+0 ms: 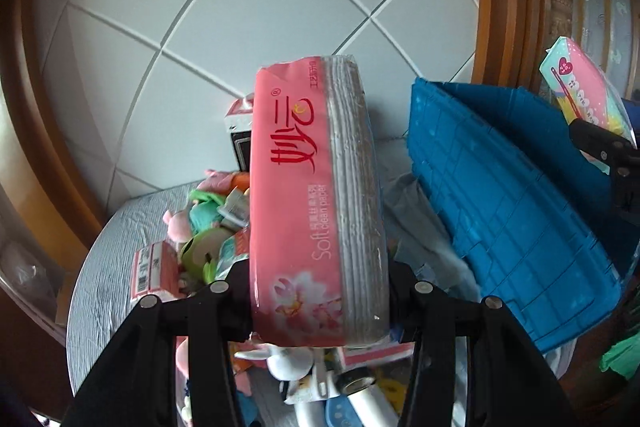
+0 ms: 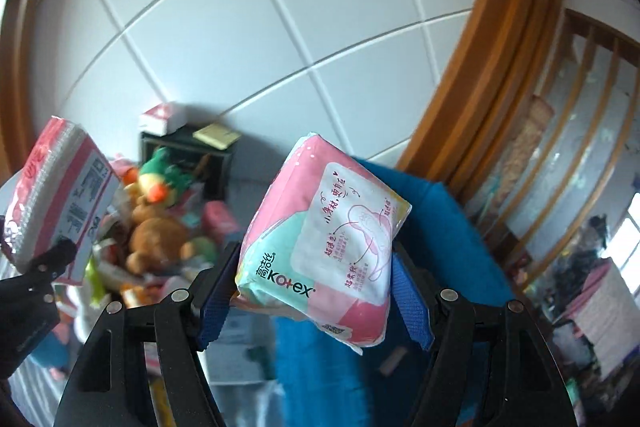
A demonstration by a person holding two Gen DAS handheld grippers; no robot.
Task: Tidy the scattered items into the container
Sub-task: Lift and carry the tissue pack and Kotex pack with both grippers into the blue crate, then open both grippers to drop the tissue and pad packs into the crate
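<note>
Two packs are in the air, neither yet in the blue container (image 1: 512, 195). Most clutter, the heap of toys and packets (image 2: 160, 227), is left on the bed. Your left gripper (image 1: 320, 291) pinches the pink tissue pack (image 1: 316, 203); your right gripper (image 2: 316, 287) clamps the smaller Kotex pack (image 2: 324, 239) beside the container.

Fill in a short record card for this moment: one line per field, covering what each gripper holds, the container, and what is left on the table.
Left gripper: shut on the pink tissue pack, held upright above the table
Right gripper: shut on the Kotex pad pack, tilted
Container: blue bin, to the right of the tissue pack, no items visible inside
Still scattered: plush toys and small boxes on the striped tablecloth
Backdrop: white tiled wall
</note>
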